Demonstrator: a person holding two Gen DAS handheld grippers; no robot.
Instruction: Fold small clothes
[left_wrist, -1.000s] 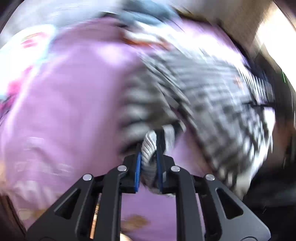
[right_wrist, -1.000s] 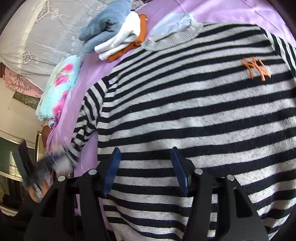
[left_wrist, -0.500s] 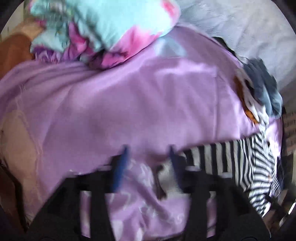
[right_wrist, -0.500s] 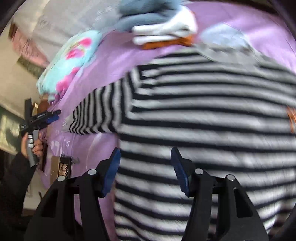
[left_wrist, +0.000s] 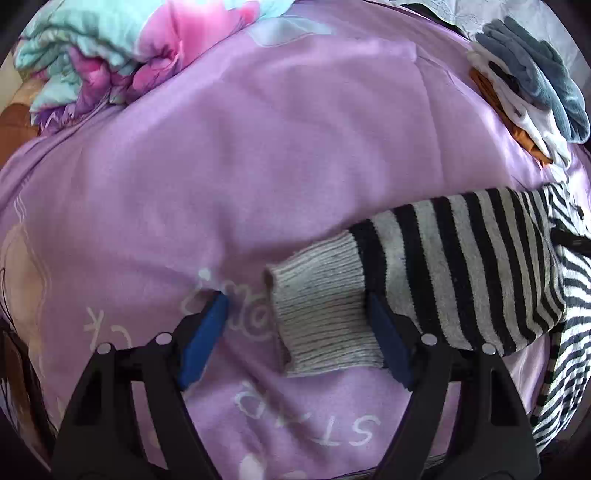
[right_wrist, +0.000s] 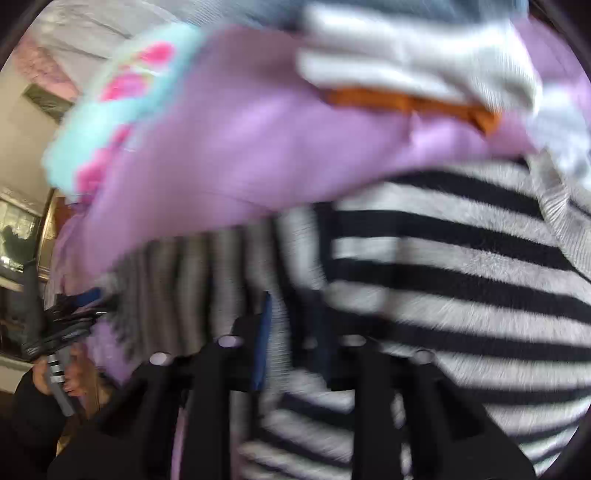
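A black-and-grey striped sweater (left_wrist: 480, 266) lies spread on the purple bedspread, its sleeve stretched out sideways, plain grey ribbed cuff (left_wrist: 321, 317) flat; the body looks face-up, though that view's blurred.

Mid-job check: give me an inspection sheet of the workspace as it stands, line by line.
Surface: purple bedsheet, printed lettering near the front edge.
Job's things: striped sweater spread flat; its sleeve stretched sideways, grey cuff between the open left gripper fingers, untouched.
Clutter: folded pile of grey, white and orange clothes; floral quilt bunched at the far corner.
Grippers: right gripper blurred, narrowed around the sweater where sleeve meets body.
Cables: nothing seen.
Surroundings: pale wall, framed picture.
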